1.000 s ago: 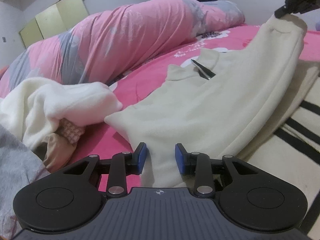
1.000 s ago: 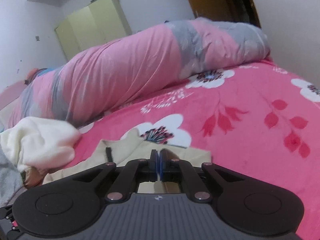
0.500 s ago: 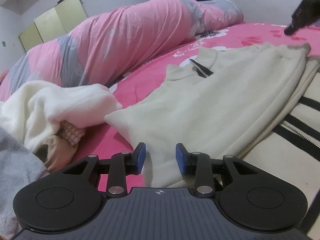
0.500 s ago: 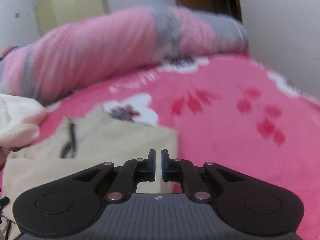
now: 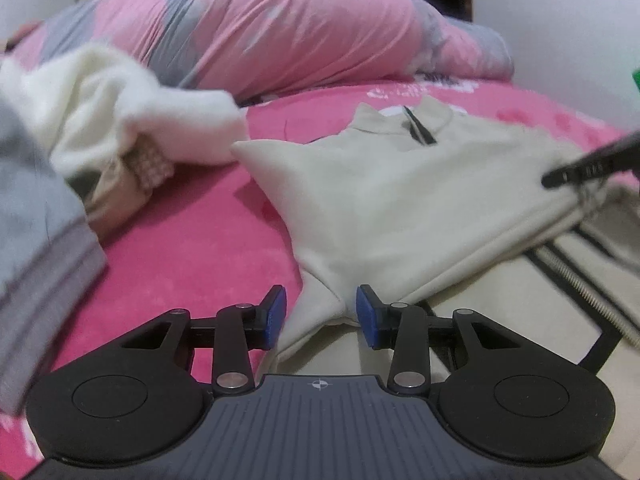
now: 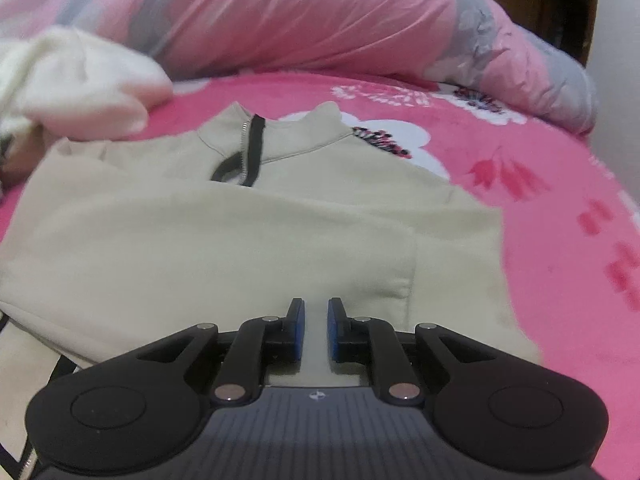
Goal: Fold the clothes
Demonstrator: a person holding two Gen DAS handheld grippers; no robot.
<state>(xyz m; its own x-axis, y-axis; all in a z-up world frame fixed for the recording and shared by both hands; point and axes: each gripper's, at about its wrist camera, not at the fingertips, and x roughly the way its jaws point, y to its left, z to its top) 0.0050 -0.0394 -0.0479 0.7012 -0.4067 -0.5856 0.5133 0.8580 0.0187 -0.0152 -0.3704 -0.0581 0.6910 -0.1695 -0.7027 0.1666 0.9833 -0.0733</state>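
Far to my left a grey garment (image 5: 36,220) lies blurred at the edge of the left wrist view, and beside it a heap of white fleece (image 5: 132,108) is bunched on the pink floral bedspread (image 5: 192,240), with the rolled pink-and-grey quilt (image 5: 280,36) lying along the back. My left gripper (image 5: 320,314) hangs with its blue pads wide apart, holding nothing — a pointed fold of the cream sweater (image 5: 400,200) sits just ahead, between the fingers. The sweater is spread flat on the bedspread, its collar and dark zip (image 5: 418,130) pointing away from me, and its near edge rests over a cream garment with black stripes (image 5: 520,300). At the right of that view the tip of my right gripper (image 5: 588,168) shows just above the sweater's right side. From the right wrist view, my right gripper (image 6: 316,330) is over the sweater (image 6: 240,240) with a narrow gap between its pads — parted, nothing clamped, cream cloth visible through the gap.
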